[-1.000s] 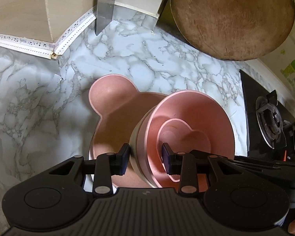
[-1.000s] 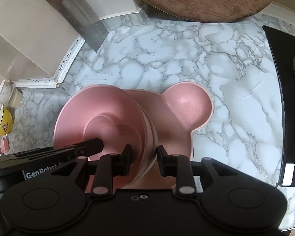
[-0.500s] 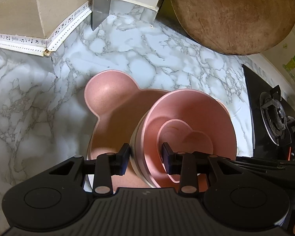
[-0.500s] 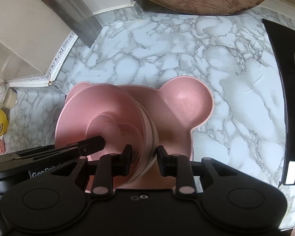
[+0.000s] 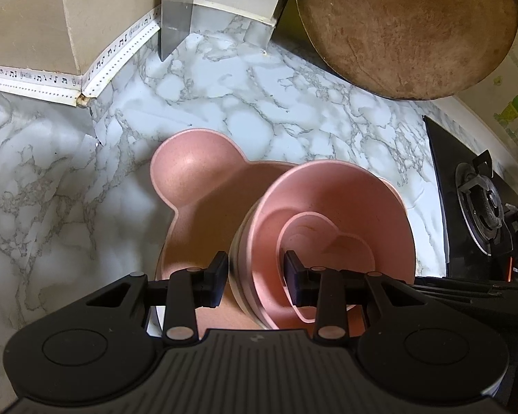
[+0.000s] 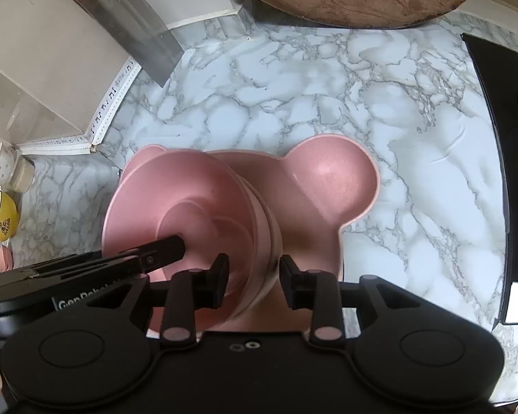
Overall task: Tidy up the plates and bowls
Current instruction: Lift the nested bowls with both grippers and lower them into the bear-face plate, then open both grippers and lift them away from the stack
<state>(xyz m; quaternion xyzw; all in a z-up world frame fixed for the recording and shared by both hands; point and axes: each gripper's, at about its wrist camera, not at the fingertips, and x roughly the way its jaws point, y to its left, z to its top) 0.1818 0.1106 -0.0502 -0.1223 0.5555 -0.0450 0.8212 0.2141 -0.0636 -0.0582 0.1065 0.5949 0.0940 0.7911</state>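
Observation:
A stack of pink bowls [image 5: 348,207] with a small heart-shaped dish [image 5: 328,234] inside is over a pink bear-shaped plate [image 5: 193,179] on the marble counter. My left gripper [image 5: 255,276] is shut on the stack's left rim, one finger outside and one inside. My right gripper [image 6: 253,277] is shut on the stack's right rim [image 6: 259,241]. The bear plate's right ear [image 6: 331,172] shows in the right wrist view. Whether the stack rests on the plate or hangs just above it I cannot tell.
A round wooden cutting board [image 5: 407,24] leans on the back wall. A cleaver [image 6: 131,24] leans at the back left. A black gas stove [image 5: 480,207] is at the right. A yellow cup [image 6: 3,220] and a white cup [image 6: 7,172] stand far left.
Both grippers, still gripping the bowl stack, have shifted slightly over the bear plate; the view has drawn back a little from the wall.

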